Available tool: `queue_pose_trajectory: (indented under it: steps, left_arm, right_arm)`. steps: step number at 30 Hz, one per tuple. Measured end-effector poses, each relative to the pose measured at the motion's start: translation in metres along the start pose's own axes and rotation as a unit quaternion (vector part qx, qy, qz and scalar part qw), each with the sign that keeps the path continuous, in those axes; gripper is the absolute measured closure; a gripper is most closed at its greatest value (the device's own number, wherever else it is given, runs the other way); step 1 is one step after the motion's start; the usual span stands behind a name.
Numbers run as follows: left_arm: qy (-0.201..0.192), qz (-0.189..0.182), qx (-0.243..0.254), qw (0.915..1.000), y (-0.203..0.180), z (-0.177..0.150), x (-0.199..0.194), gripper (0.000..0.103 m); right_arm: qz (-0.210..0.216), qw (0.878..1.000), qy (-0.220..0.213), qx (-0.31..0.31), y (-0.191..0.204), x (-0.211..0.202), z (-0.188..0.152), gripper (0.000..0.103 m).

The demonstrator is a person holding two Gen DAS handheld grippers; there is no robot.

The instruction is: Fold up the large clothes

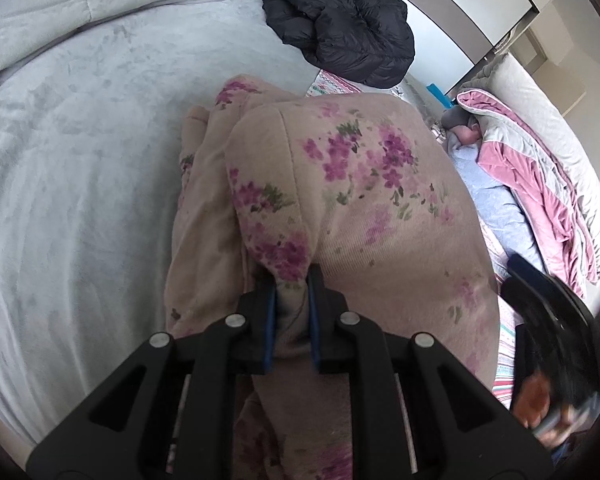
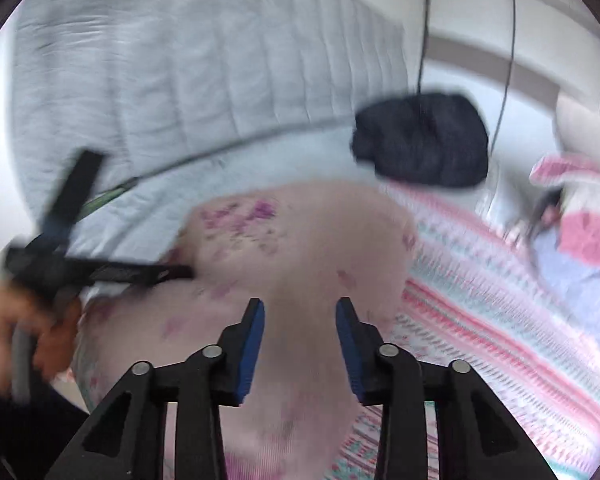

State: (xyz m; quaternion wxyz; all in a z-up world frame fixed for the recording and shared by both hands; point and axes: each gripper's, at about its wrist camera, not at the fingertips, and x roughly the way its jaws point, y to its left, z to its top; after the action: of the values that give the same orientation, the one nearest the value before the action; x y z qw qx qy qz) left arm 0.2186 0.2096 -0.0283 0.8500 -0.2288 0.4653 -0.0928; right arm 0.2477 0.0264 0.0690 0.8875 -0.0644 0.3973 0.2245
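Grey bedcover (image 1: 80, 200) on the left. My left gripper (image 1: 292, 280) is clamped on a bunched fold of the beige floral garment (image 1: 360, 208), which lies heaped mid-bed. Black puffer jacket (image 1: 348, 28) sits beyond it. My right gripper (image 2: 300, 312) has jaws apart, holding nothing, over the garment; view blurred. Striped blanket (image 2: 480, 280) far right.

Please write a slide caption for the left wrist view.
Left gripper pinches a fold of floral beige garment above the grey bed.

Floral garment (image 1: 364, 208) — matt ribbed fleece; bed cover (image 1: 80, 168) plush, napped; black jacket (image 1: 348, 32) — glossy quilted.
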Motion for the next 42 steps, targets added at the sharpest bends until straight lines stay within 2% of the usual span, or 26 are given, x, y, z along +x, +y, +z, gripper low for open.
queue_pose_trajectory:
  steps: [2,3,5,7,11,13,14,16,18,19,20,21,23,24,27,30,32,34,37,39,42]
  left_arm:
    - [0.001,-0.003,-0.004,1.0,0.004,0.001,0.0,0.086]
    - [0.001,-0.002,-0.006,1.0,0.006,0.001,0.0,0.086]
    - [0.005,0.004,-0.011,0.9999,0.009,0.004,0.001,0.085]
    - [0.021,-0.013,-0.019,0.9995,0.014,0.008,0.005,0.08]
    - [0.045,-0.067,-0.083,0.9933,0.034,0.029,-0.004,0.078]
    - [0.003,-0.06,-0.077,0.9952,0.029,0.041,-0.023,0.078]
    - [-0.031,-0.054,-0.062,0.9962,0.02,0.046,-0.035,0.078]
    - [-0.062,-0.058,-0.041,0.9956,0.005,0.052,-0.046,0.077]
    - [-0.068,-0.077,-0.025,0.9944,-0.007,0.055,-0.043,0.069]
    - [-0.058,-0.08,-0.019,0.9949,-0.013,0.054,-0.033,0.067]
    - [-0.046,-0.073,-0.014,0.9962,-0.016,0.054,-0.021,0.067]
    - [-0.024,-0.046,-0.006,0.9986,-0.02,0.052,0.001,0.067]
    - [-0.015,0.002,0.01,0.9998,-0.023,0.047,0.026,0.068]
    - [-0.017,0.023,0.029,0.9992,-0.025,0.043,0.035,0.068]
    - [-0.047,0.049,0.07,0.9952,-0.031,0.031,0.034,0.068]
    - [-0.059,0.051,0.071,0.9944,-0.027,0.026,0.03,0.068]
    - [-0.061,0.04,0.062,0.9954,-0.021,0.026,0.023,0.068]
    - [-0.06,0.033,0.055,0.9961,-0.017,0.024,0.019,0.068]
    - [-0.057,0.029,0.055,0.9964,-0.02,0.023,0.021,0.068]
    - [-0.061,0.043,0.068,0.9949,-0.027,0.019,0.026,0.068]
    - [-0.06,0.043,0.054,0.9958,-0.023,0.018,0.039,0.068]
  right_arm:
    - [0.011,0.999,0.014,0.035,-0.012,0.024,0.019,0.07]
    - [0.008,0.999,0.024,0.03,-0.008,0.038,0.015,0.07]
    - [-0.032,0.997,0.071,-0.027,0.008,0.073,0.013,0.07]
    - [-0.077,0.989,0.103,-0.077,0.021,0.101,0.006,0.07]
    - [-0.077,0.989,0.096,-0.082,0.025,0.107,-0.011,0.07]
    - [-0.097,0.987,0.087,-0.096,0.03,0.105,-0.02,0.07]
    - [-0.11,0.985,0.082,-0.106,0.035,0.106,-0.022,0.07]
    - [-0.13,0.982,0.07,-0.118,0.044,0.104,-0.026,0.07]
    - [-0.13,0.984,0.06,-0.11,0.042,0.101,-0.028,0.07]
    - [-0.126,0.985,0.057,-0.106,0.039,0.101,-0.028,0.07]
    - [-0.122,0.986,0.054,-0.101,0.036,0.099,-0.027,0.07]
    - [-0.12,0.987,0.05,-0.095,0.033,0.098,-0.027,0.07]
    - [-0.119,0.988,0.04,-0.087,0.031,0.093,-0.025,0.07]
    - [-0.117,0.989,0.036,-0.084,0.029,0.089,-0.024,0.07]
    - [-0.095,0.994,0.016,-0.06,0.022,0.068,-0.016,0.07]
    - [-0.051,0.999,0.01,-0.002,0.011,0.034,-0.014,0.07]
    - [-0.03,0.999,0.011,-0.01,0.015,0.013,-0.021,0.07]
    - [-0.023,0.998,0.026,-0.045,0.028,-0.003,-0.038,0.07]
    - [-0.044,0.996,0.042,-0.065,0.034,-0.004,-0.067,0.069]
    - [-0.06,0.994,0.042,-0.076,0.036,0.009,-0.078,0.07]
    - [-0.124,0.986,0.025,-0.112,0.051,0.038,-0.093,0.07]
